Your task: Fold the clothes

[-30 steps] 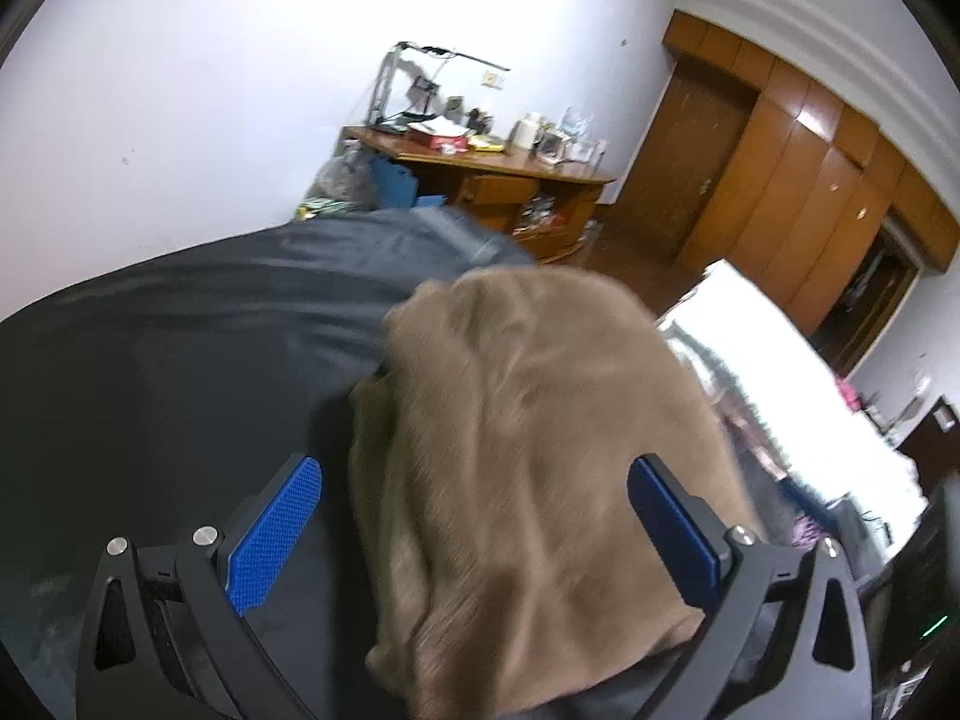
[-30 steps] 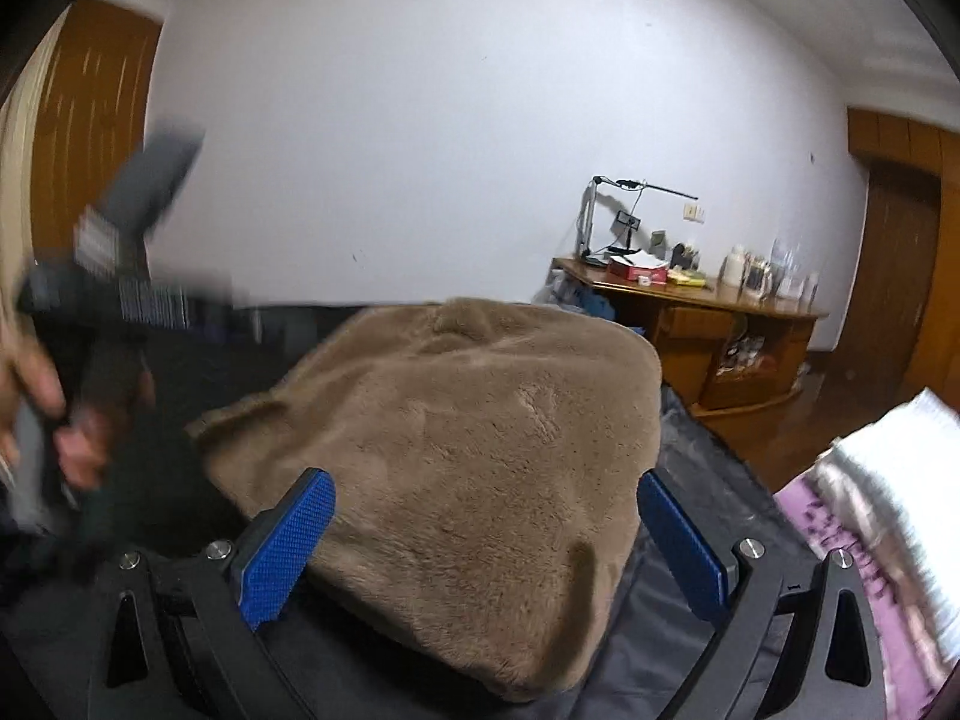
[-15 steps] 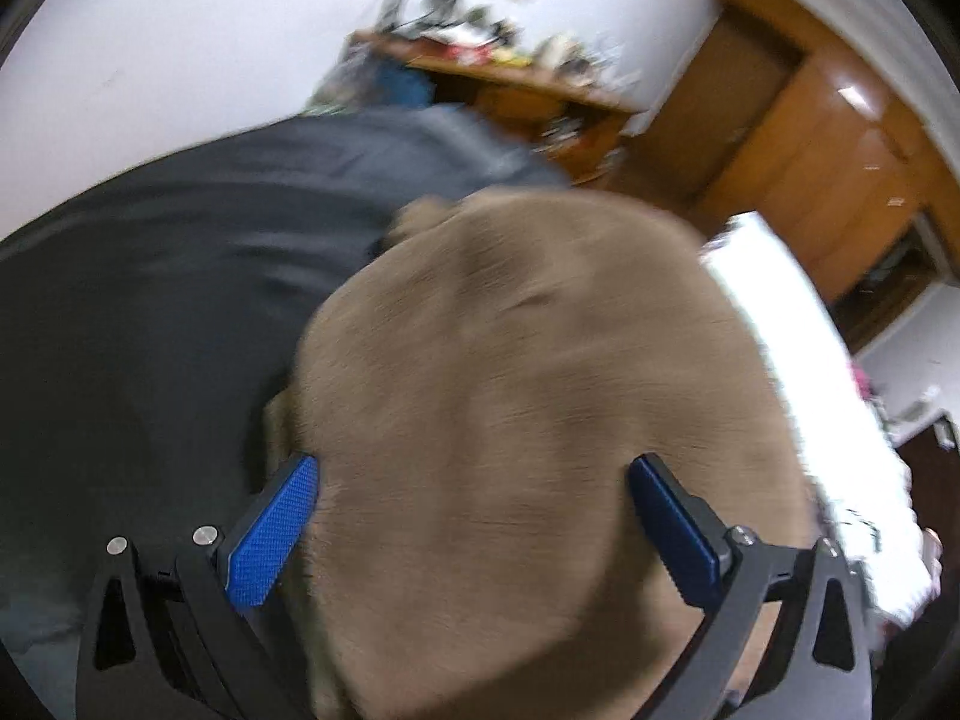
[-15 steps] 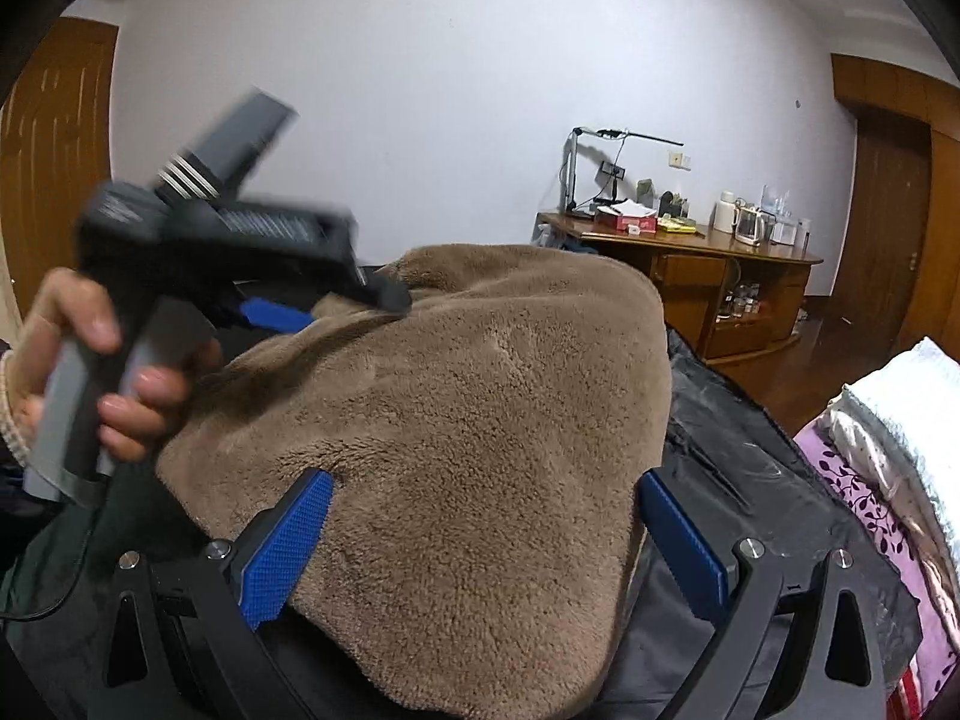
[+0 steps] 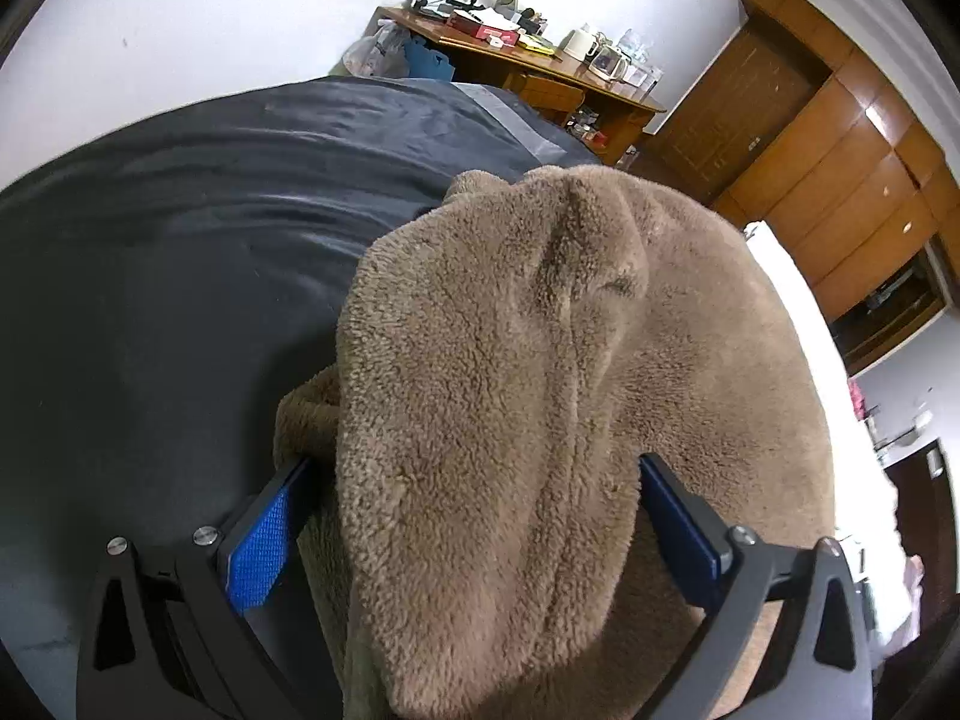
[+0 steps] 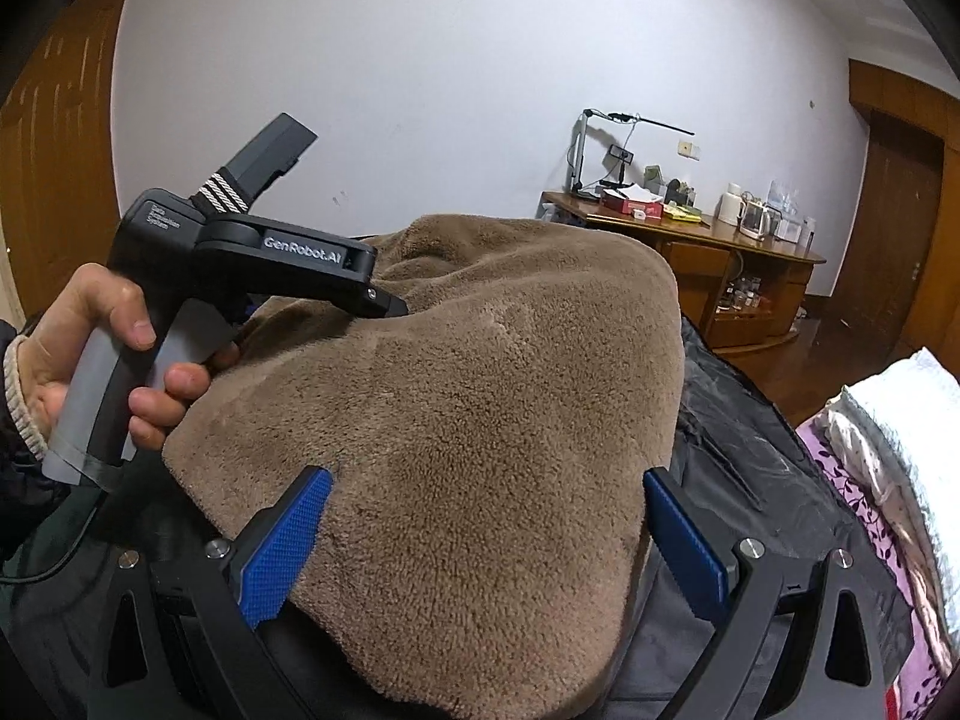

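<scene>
fleece garment (image 5: 528,396) lies on the dark sheet (image 5: 168,252), folded layer over layer. left gripper (image 5: 474,516) straddles its near end, one finger on each side. right gripper (image 6: 480,540) likewise straddles the near edge in its own view. left gripper (image 6: 384,306) reaches in from the left, tip touching the top of the garment (image 6: 480,408), held in the left hand (image 6: 120,360). desk (image 6: 708,240) stands behind the sheet, against the wall. wardrobe (image 5: 840,150) to the right of the desk. bedding (image 6: 900,420) lies right of the sheet.
</scene>
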`<state>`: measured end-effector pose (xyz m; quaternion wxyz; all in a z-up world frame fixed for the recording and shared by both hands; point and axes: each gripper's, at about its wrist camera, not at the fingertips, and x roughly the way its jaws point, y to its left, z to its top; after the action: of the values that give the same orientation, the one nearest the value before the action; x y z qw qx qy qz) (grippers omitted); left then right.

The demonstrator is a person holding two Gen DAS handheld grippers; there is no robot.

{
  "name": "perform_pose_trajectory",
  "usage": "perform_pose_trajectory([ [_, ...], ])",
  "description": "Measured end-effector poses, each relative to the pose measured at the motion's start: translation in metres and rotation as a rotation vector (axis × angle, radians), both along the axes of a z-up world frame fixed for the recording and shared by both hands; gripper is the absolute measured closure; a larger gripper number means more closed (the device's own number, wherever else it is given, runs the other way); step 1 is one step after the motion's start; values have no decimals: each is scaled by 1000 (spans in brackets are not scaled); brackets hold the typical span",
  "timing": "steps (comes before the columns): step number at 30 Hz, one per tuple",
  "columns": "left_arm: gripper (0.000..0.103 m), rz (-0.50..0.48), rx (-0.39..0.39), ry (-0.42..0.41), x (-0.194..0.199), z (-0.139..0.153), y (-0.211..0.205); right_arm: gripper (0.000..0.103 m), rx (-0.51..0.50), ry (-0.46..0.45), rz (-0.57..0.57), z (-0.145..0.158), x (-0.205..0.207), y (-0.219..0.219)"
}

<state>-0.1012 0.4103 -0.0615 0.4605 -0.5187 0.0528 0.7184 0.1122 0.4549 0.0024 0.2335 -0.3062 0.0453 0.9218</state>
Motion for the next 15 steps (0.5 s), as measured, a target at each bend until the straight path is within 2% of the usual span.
perform_pose_trajectory([
  [3, 0, 37, 36, -52, -9, 11, -12, 1, -17, 5, -8, 0, -1, 8],
  [5, 0, 59, 71, -59, -17, 25, -18, 1, -27, 9, -12, -1, 0, 9],
  [7, 0, 60, 77, -33, -26, 34, -12, 1, -30, 12, -14, -1, -1, 10],
  [11, 0, 33, 22, 27, -32, 40, 9, 1, -27, 12, -17, -2, -2, 10],
  [15, 0, 67, -77, 70, -47, 28, 12, 1, -26, 12, -18, -2, -3, 11],
])
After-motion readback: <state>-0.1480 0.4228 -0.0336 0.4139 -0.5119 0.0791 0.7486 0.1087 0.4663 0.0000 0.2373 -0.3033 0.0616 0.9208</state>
